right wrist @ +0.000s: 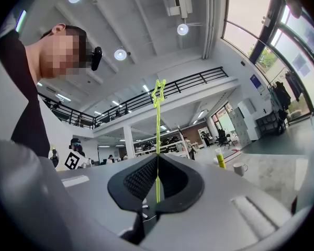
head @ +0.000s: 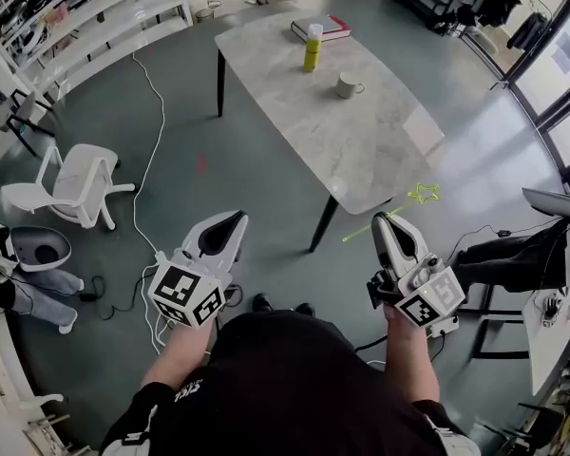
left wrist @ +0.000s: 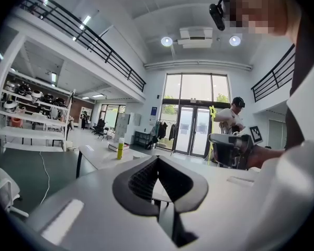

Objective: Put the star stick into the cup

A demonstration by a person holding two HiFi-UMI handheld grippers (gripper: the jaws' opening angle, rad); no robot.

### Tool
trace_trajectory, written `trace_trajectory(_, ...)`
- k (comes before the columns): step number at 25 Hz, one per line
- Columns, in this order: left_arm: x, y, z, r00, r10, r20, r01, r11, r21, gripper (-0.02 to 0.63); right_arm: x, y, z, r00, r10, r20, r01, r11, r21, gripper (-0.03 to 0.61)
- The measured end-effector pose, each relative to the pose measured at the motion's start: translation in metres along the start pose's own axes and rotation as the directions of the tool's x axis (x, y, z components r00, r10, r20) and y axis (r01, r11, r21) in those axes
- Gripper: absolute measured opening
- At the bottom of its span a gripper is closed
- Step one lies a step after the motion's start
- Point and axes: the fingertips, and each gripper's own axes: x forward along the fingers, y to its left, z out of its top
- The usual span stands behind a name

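Note:
The star stick is a thin yellow-green rod with a star outline at its tip. My right gripper is shut on the rod, held in the air off the near corner of the marble table. In the right gripper view the stick rises straight from the closed right gripper. The white cup stands far off on the table, small in the right gripper view. My left gripper hangs over the floor to the left, shut and empty.
A yellow-green bottle and a book stand beyond the cup. A white chair and a white cable lie on the floor at left. Shelving lines the far left wall. Another person's legs show at right.

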Motion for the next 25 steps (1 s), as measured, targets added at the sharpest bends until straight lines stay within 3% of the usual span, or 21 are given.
trace_trajectory(15,-0.036,0.073,-0.012,0.999,0.037,0.010,-0.037,0.999,-0.034,0.002,0.068,0.030,-0.032,0.998,0.040,-0.046,-0.037,0.998,0.059,0.017)
trace_trajectory(25,0.035,0.095,-0.005,1.000,0.009,-0.011,-0.009,1.000,-0.020,0.003,0.110,-0.028,-0.024,0.998,0.055,-0.029,-0.053,0.996,0.076,0.017)
